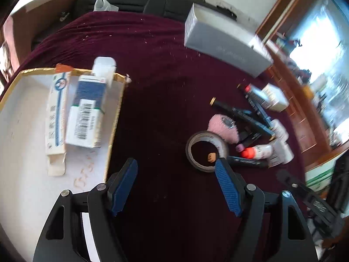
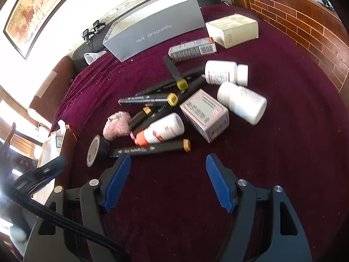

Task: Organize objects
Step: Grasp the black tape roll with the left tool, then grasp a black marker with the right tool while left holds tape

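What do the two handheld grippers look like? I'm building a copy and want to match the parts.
Both look alike: the left gripper and right gripper have black angular frames with cut-out slots, round silver pivot pins, and jaws faced with blue textured pads. A black braided cable crosses the right wrist view. No hands or sleeves show.

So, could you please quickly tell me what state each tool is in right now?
Left tool: open, holding nothing, above the maroon cloth.
Right tool: open, holding nothing, just short of the markers.

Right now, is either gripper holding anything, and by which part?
Nothing is held. The left gripper and right gripper both stand open over the maroon cloth.
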The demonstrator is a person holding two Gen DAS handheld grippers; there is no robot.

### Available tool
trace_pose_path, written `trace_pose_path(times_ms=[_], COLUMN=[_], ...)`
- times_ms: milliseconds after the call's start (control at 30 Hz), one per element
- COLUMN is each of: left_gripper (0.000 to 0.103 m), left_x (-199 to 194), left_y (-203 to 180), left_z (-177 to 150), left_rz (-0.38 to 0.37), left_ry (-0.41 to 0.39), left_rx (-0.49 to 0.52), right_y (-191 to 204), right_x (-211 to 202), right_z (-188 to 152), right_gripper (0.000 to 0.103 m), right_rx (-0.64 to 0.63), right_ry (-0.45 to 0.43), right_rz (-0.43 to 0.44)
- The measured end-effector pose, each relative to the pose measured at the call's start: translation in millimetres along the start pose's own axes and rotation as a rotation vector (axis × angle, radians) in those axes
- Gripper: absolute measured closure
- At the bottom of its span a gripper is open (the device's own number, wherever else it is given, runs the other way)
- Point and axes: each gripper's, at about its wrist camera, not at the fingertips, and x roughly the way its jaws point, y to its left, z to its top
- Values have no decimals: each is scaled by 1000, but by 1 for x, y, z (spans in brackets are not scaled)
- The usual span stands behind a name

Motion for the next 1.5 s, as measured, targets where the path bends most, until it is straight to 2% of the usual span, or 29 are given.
trace_pose_path(times_ms=[133,300,333,400,433,500,733,833,967,1033,1133,1200,1233,1333,1367,1500], left_gripper=[35,39,48,63,81,95,97,97,97,97,97,97,97,97,97,96], left_x=[26,47,49,57,57,58,32,15,4,4,-1,-3,-3,-3,-3,-1], left_y=[-18,-37,-38,-48,-52,-61,-56,-51,-43,-39,-39,-40,-41,-45,-45,-48], left_z=[-1,8,9,8,7,2,-14,-30,-56,-66,-73,-76,-76,-78,-79,-83], left_rz=[121,194,205,175,176,119,1,-26,-63,-73,-60,-58,-55,-49,-47,-28], left_ry=[16,-7,-13,15,6,28,51,61,117,149,131,128,125,107,101,59], left_rx=[100,207,231,272,289,320,279,276,266,266,281,283,289,303,306,324], right_y=[-10,-20,-21,-22,-23,-23,-15,-2,14,20,27,27,28,32,34,51], right_x=[-1,-5,-6,-7,-7,-6,-3,2,18,27,39,52,50,49,49,49], right_z=[-4,-3,-3,-2,-2,-1,0,1,7,12,18,17,16,10,7,0], right_gripper=[32,32,32,32,32,32,32,32,32,31,31,29,28,28,29,46], right_rx=[7,36,37,41,43,45,24,-44,-123,-139,-152,-134,-141,-143,-150,-262], right_ry=[-6,-17,-18,-20,-19,-16,18,46,83,93,100,168,159,258,271,226], right_rz=[31,74,79,86,89,90,102,101,104,129,78,95,95,170,162,-66])
